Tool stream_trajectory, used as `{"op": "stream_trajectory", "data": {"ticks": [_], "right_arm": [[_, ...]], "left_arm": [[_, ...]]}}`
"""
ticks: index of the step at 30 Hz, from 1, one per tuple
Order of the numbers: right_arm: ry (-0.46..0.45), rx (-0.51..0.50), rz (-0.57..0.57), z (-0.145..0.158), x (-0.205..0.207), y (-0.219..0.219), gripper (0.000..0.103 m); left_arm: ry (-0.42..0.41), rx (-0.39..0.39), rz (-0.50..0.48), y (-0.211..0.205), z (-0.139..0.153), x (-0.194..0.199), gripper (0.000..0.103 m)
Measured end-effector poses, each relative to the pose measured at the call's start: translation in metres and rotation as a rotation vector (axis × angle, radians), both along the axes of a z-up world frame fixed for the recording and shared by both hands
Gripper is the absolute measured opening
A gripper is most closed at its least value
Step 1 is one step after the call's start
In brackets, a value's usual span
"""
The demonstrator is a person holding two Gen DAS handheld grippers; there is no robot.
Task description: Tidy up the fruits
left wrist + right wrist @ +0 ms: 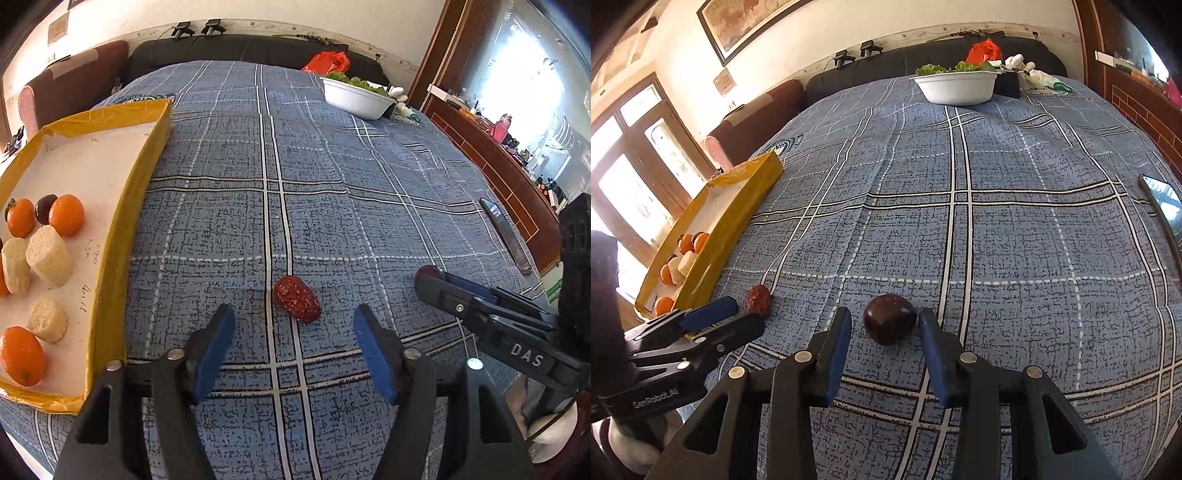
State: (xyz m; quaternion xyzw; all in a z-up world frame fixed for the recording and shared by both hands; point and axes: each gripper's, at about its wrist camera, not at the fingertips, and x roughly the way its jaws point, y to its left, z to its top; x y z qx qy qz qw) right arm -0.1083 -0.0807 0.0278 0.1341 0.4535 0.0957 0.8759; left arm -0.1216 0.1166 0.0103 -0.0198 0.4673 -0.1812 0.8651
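Left wrist view: your left gripper [293, 328] sits at the bottom of the frame with its blue fingers [214, 350] spread wide and nothing between them. A red date [296, 304] lies on the checked cloth [332, 166] just beyond the gap, slightly right of centre, touching neither finger. At the left edge a yellow-rimmed tray [147, 155] holds oranges [66, 215], pale cut chunks [50, 256] and a dark plum-like fruit [45, 208]. Your right gripper [430, 278] comes in from the lower right; from here you cannot tell how wide it stands. In the upper right, a white bowl [354, 98] of greens stands on the cloth, with a red bag [327, 62] behind it. A phone [504, 234] lies at the right edge.

Right wrist view: your right gripper [882, 325] is low in the centre, fingers [836, 350] moderately apart on either side of a dark plum [889, 318] that rests on the cloth [997, 184]. The right finger's tip looks to be at the plum's side; the left finger stands clear of it. Your left gripper [733, 314] shows at the lower left, with the date [758, 297] just beyond its tip. The tray [738, 206] runs up the left side; the bowl [956, 86] is at top centre.
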Motion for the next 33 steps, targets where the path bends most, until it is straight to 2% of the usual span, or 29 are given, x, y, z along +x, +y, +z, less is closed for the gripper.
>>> {"op": "stream_trajectory", "data": {"ticks": [5, 8, 11, 16, 19, 21, 23, 25, 27, 29, 31, 33], "right_arm": [[-0.002, 0.0, 0.01, 0.0, -0.001, 0.003, 0.042], [-0.001, 0.004, 0.009, 0.0, -0.001, 0.003, 0.042], [-0.001, 0.009, 0.009, -0.001, 0.0, 0.002, 0.042], [-0.001, -0.009, 0.01, -0.001, 0.002, 0.003, 0.042], [-0.002, -0.016, 0.008, -0.001, 0.002, 0.004, 0.041], [-0.006, -0.03, -0.001, -0.001, 0.001, 0.005, 0.035], [-0.017, -0.027, -0.012, 0.001, 0.0, 0.003, 0.031], [-0.048, -0.016, -0.023, 0.004, -0.005, 0.0, 0.032], [-0.077, -0.003, -0.027, 0.008, -0.01, -0.003, 0.032], [-0.08, 0.003, -0.031, 0.008, -0.011, -0.005, 0.032], [-0.07, 0.015, -0.035, 0.007, -0.009, -0.006, 0.033], [-0.063, 0.026, -0.04, 0.006, -0.008, -0.008, 0.033]], "left_arm": [[-0.02, 0.004, -0.014, -0.006, -0.003, -0.002, 0.086], [-0.061, 0.013, -0.025, -0.014, -0.007, -0.006, 0.096], [-0.071, 0.059, -0.043, -0.021, -0.009, -0.009, 0.1], [-0.061, 0.009, -0.056, -0.015, -0.009, -0.008, 0.103], [-0.058, 0.075, -0.072, -0.023, -0.009, -0.009, 0.103], [-0.063, 0.131, -0.082, -0.03, -0.011, -0.011, 0.103], [-0.059, 0.122, -0.077, -0.029, -0.01, -0.011, 0.103], [-0.038, 0.067, -0.068, -0.022, -0.007, -0.01, 0.103], [-0.031, -0.005, -0.061, -0.015, -0.002, -0.008, 0.098], [-0.053, -0.02, -0.05, -0.01, 0.005, -0.007, 0.077], [-0.057, -0.014, -0.049, -0.008, 0.008, -0.005, 0.064], [-0.052, -0.002, -0.041, -0.011, 0.007, 0.002, 0.062]]}}
